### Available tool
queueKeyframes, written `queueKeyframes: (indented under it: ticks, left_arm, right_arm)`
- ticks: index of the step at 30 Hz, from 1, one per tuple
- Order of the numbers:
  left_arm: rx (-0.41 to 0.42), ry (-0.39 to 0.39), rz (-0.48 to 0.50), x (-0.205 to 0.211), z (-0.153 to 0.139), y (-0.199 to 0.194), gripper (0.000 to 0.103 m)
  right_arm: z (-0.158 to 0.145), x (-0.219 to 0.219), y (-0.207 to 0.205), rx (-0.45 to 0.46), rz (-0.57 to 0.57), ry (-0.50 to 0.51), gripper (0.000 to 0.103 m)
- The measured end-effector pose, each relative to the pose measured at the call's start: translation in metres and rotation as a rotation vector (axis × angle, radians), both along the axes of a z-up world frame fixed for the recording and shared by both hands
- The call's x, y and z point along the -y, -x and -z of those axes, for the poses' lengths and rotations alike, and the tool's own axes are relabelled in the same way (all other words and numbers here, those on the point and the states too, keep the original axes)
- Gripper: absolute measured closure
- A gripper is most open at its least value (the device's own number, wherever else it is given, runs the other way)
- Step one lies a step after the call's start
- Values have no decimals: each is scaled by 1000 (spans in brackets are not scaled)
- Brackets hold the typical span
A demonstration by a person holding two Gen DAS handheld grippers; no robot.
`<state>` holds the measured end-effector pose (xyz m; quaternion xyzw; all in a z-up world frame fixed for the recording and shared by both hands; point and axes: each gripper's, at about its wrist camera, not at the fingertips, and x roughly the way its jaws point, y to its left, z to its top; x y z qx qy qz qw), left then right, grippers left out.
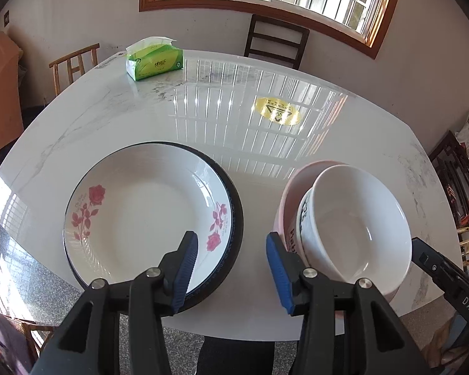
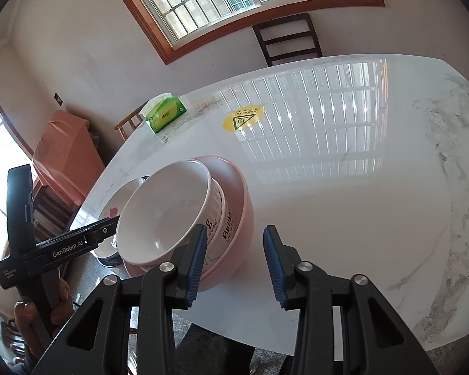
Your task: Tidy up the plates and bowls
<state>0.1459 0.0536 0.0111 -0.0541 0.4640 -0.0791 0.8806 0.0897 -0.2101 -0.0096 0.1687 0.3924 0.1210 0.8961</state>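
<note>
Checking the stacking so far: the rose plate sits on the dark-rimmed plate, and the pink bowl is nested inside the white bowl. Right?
Not quite. The rose plate does sit on the dark-rimmed plate, but the nesting is reversed: the white bowl sits tilted inside the pink bowl. Both wrist views show it.

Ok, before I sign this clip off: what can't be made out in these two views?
- Left wrist view: the dark plate under the rose plate shows only its rim; its face is covered.
- Both views: the pink bowl has its inside hidden by the tilted white bowl; its lettering is partly cut off.
- Right wrist view: the white bowl hides most of the plates.
- Yellow sticker: text too small.
</note>
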Motion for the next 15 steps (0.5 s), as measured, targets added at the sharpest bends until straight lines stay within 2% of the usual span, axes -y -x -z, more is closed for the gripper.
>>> queueKeyframes:
  ticks: [6,8,11,15]
  left_arm:
    - [-84,64,26,-4,3,-10,57]
    - [-120,57,35,-3,3,-15,56]
    - [-198,48,57,0,6,-23,56]
    - [-221,32,69,3,4,-25,55]
  right_arm:
    - [8,8,-8,-57,2,-49,67]
    - [11,10,-13,-84,-10,-78,67]
    - [14,9,-18,-124,-24,-70,67]
    - [16,10,-23,-162,-41,-69,64]
